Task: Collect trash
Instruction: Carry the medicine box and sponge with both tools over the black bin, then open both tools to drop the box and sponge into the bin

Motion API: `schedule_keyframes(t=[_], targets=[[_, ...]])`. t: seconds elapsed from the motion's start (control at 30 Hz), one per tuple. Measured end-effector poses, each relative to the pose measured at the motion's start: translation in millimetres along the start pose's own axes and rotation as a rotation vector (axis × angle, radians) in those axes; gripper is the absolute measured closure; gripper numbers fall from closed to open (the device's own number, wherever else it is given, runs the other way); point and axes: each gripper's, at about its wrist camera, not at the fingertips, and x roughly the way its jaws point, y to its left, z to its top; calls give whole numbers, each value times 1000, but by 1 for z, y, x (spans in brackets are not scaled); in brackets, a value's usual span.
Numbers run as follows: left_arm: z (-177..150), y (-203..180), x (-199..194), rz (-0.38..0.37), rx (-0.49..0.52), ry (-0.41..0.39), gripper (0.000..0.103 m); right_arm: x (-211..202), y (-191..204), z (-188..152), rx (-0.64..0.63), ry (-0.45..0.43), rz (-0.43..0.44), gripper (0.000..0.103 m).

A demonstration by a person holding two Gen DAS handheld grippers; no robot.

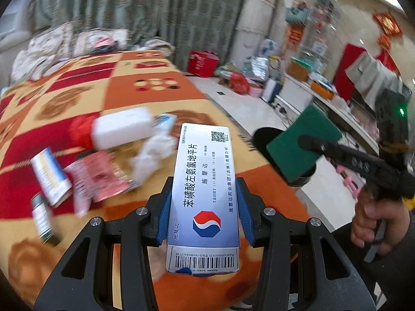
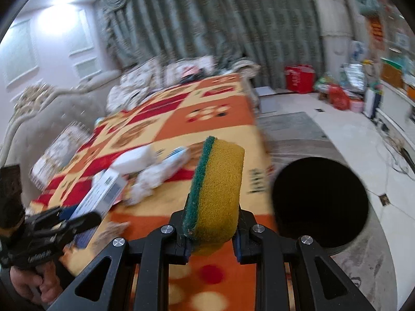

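Note:
In the left wrist view my left gripper (image 1: pixel 205 207) is shut on a long blue-and-white medicine box (image 1: pixel 205 181), its blue pads pressing both long sides. My right gripper (image 2: pixel 211 233) is shut on a yellow sponge (image 2: pixel 218 189) with a green scouring face, held upright. A round black bin (image 2: pixel 320 202) stands on the floor by the bed's corner, right of the sponge. From the left view, the right gripper (image 1: pixel 308 142) holds the sponge (image 1: pixel 298 147) in front of the bin (image 1: pixel 262 137). Both grippers hover over the blanket's near corner.
On the orange, red and yellow blanket (image 1: pixel 145 96) lie a white box (image 1: pixel 122 127), crumpled tissue (image 1: pixel 153 155), a pink packet (image 1: pixel 101 178), a small blue-white box (image 1: pixel 50 176) and a small bottle (image 1: pixel 42 217). A red box (image 1: pixel 202 63) and cluttered cabinet stand beyond on the pale floor.

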Motion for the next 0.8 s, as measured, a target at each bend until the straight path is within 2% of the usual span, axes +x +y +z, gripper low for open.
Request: schedule_keyframes(t=[0.13, 0.27, 0.43, 0.57, 0.8], targets=[[18, -36, 30, -64, 41, 27, 60, 1, -53, 12, 72, -53, -130, 81], [35, -74, 69, -130, 83, 65, 60, 14, -87, 18, 90, -59, -213, 81], [47, -108, 120, -171, 119, 124, 60, 26, -127, 15, 178, -45, -227, 81], [56, -126, 157, -179, 137, 148, 60, 33, -136, 14, 172, -28, -235, 81], [56, -133, 194, -188, 130, 178, 59, 45, -150, 8, 212, 10, -260, 81]])
